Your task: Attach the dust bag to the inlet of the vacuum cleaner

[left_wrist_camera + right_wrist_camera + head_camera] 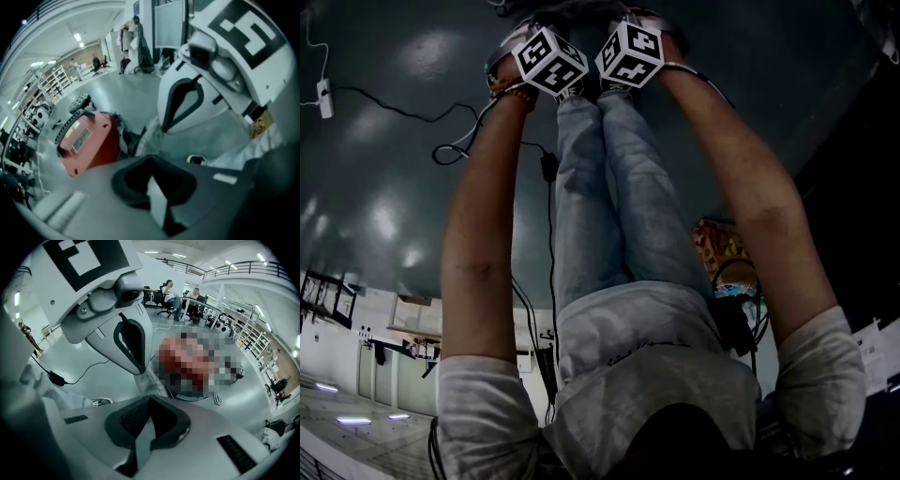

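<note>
A red vacuum cleaner (89, 140) lies on the grey floor, left of centre in the left gripper view. In the right gripper view a mosaic patch covers most of that red shape. I cannot pick out a dust bag in any view. My left gripper (154, 197) has its jaws closed together with nothing between them. My right gripper (145, 437) is shut and empty too. Each gripper's view shows the other gripper close beside it. In the head view only the two marker cubes show, left (548, 61) and right (630, 53), held side by side near the person's feet.
The person's jeans legs (609, 187) and both forearms fill the head view. Black cables (441, 155) and a white adapter (324, 97) lie on the floor. A white cable coil (219, 398) lies near the vacuum. Shelving (47, 79) and people at desks (168, 291) stand far off.
</note>
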Demonstrator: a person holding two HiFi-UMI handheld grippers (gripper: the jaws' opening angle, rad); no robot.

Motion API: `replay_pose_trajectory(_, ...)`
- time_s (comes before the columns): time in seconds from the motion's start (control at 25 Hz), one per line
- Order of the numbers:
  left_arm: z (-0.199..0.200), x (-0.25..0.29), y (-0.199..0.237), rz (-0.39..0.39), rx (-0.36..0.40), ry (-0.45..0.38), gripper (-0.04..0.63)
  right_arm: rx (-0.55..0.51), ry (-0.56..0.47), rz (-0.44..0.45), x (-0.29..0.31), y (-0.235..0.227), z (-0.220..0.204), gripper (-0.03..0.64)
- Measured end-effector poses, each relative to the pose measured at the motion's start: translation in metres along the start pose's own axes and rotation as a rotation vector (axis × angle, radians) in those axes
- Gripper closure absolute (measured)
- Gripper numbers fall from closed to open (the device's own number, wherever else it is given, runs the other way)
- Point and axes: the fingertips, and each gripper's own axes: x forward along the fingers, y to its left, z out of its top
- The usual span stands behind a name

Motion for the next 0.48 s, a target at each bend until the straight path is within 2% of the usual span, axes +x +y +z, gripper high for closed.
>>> replay_pose_trajectory(0.48,0.004,-0.0003,0.0011,-0.003,-0.003,0.0,0.594,-0.024,-0.007,0.009,0.0005,0.001,0.0017,0.606)
